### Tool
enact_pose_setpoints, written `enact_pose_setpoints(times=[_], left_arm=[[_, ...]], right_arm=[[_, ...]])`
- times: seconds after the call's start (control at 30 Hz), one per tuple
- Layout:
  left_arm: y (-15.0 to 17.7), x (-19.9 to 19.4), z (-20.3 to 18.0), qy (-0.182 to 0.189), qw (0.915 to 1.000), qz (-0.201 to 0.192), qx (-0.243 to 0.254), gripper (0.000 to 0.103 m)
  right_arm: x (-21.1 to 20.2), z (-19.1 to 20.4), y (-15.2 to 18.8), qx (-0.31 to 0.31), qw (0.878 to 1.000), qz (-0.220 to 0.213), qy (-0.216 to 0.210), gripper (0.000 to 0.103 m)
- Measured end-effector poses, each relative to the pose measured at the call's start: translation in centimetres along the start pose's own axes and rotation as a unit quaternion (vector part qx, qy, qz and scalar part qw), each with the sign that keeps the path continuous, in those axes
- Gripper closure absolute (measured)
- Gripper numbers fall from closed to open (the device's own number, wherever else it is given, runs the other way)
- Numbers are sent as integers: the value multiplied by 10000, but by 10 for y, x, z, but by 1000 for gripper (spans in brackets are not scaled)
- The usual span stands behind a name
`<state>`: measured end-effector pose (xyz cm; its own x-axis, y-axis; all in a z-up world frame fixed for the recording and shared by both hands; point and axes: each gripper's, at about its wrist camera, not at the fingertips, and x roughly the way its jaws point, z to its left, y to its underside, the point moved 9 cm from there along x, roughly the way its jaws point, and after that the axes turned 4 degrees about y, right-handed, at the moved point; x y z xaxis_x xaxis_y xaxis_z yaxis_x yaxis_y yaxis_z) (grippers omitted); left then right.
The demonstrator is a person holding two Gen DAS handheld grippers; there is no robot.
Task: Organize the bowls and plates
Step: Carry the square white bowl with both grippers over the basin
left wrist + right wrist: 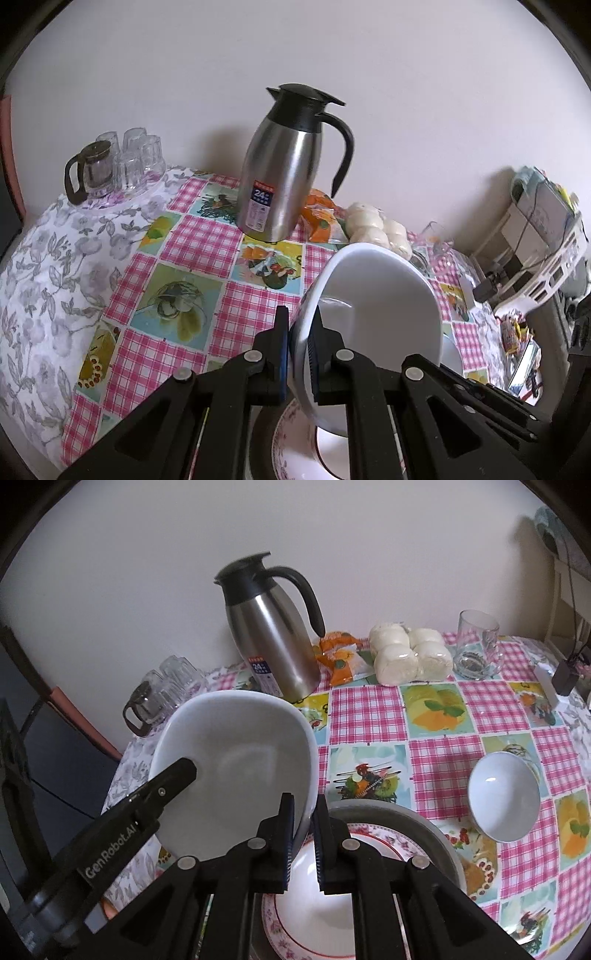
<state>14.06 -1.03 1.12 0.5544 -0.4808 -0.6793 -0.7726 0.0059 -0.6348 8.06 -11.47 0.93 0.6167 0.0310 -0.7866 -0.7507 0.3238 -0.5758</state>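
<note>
Two grippers, left gripper [300, 334] and right gripper [304, 821], clamped on white bowl's [236, 771] rim, tilted, empty, above floral plate [373, 834]; checkered tablecloth [436, 760], steel jug [273, 638] far.

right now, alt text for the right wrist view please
Both claws pinch opposite rims of a large white squarish bowl, tilted above a floral-rimmed plate. Behind stands a steel thermal jug; a small white bowl sits right.

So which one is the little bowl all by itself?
Find the tall steel jug by the wall, then come forward and right across the checked tablecloth. The small white bowl sits alone there, tipped, right of the stacked plates; the big white bowl is held.
</note>
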Motion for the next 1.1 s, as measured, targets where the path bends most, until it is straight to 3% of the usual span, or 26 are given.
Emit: enact_pose_setpoints(times=[0.43,0.73,1.1], left_arm=[[16,-6,-28,-70,9990,32,444,94],[25,-8,-42,-86,9980,114,613,94],[43,6,-50,-84,9968,498,613,94]], right_arm=[[-30,-22,14,93,9993,-342,-118,89],[-33,-34,28,120,9998,-114,-127,88],[-30,-53,39,255,9995,170,-56,88]])
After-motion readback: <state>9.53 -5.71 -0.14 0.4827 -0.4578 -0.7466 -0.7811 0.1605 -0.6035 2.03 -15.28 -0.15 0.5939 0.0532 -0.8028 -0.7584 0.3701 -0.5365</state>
